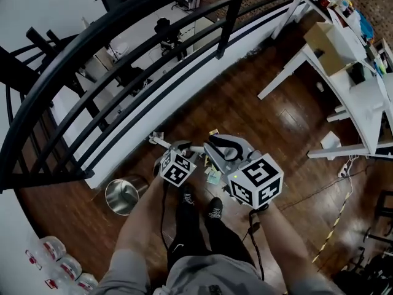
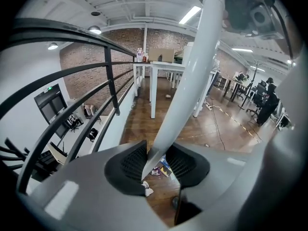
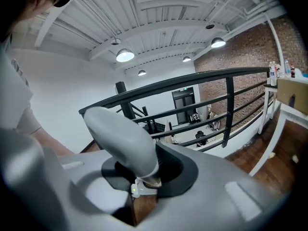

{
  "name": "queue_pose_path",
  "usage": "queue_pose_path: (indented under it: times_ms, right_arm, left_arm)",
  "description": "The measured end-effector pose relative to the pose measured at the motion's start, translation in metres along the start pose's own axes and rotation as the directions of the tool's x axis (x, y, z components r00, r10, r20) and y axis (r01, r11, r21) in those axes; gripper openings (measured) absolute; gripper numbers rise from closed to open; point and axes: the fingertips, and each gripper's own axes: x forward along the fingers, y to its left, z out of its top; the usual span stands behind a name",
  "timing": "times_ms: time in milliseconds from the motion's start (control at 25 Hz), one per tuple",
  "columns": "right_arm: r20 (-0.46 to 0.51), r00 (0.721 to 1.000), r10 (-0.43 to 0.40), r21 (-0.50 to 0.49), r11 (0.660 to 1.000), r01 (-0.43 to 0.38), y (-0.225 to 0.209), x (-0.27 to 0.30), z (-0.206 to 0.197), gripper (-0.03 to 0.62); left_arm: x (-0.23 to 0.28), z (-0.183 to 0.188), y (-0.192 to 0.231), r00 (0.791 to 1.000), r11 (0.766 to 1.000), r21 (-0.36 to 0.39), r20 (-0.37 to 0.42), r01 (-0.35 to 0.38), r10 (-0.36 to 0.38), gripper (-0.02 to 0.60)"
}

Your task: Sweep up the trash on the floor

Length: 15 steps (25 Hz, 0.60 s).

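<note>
Scraps of trash (image 1: 214,176) lie on the wooden floor just ahead of my shoes, and the trash (image 2: 159,169) also shows through the left gripper's gap. My left gripper (image 1: 176,149) is shut on a white broom pole (image 1: 184,147). In the left gripper view the pole (image 2: 192,76) slants up from between the jaws of the left gripper (image 2: 155,165). My right gripper (image 1: 226,158) is shut on a thick grey handle (image 1: 228,145) with a black loop. That handle (image 3: 120,134) fills the space between the jaws of the right gripper (image 3: 142,178). The broom head and the pan are hidden.
A black railing (image 1: 123,60) over a white kerb runs along the far left, with a lower room beyond it. A shiny metal bin (image 1: 123,194) stands left of my legs. White tables (image 1: 359,97) with boxes stand at the right. Cables (image 1: 319,189) and bottles (image 1: 58,260) lie on the floor.
</note>
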Motion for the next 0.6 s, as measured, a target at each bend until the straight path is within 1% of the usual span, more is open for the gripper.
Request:
queue_pose_path:
  times_ms: [160,280,440,600]
  right_arm:
    - [-0.017,1.000,-0.019,0.036,0.999,0.019,0.002,0.055,0.006,0.062]
    - [-0.058,0.998,-0.035,0.060,0.997,0.039,0.002,0.084,-0.001,0.061]
    - [-0.060,0.994,-0.093,0.090,0.991,0.098,-0.010,0.084,-0.006,0.061]
    - [-0.078,0.984,-0.158,0.142,0.975,0.168,-0.032,0.072,-0.012,0.061]
  left_arm:
    - [0.002,-0.024,0.046,0.999,0.999,-0.001,-0.019,0.037,-0.037,0.127]
    - [0.008,-0.040,0.067,0.997,0.998,-0.010,-0.034,0.068,-0.068,0.130]
    - [0.021,-0.035,0.068,0.994,0.994,-0.003,0.011,0.106,-0.106,0.135]
    - [0.036,-0.026,0.052,0.988,0.988,0.003,0.022,0.154,-0.154,0.135]
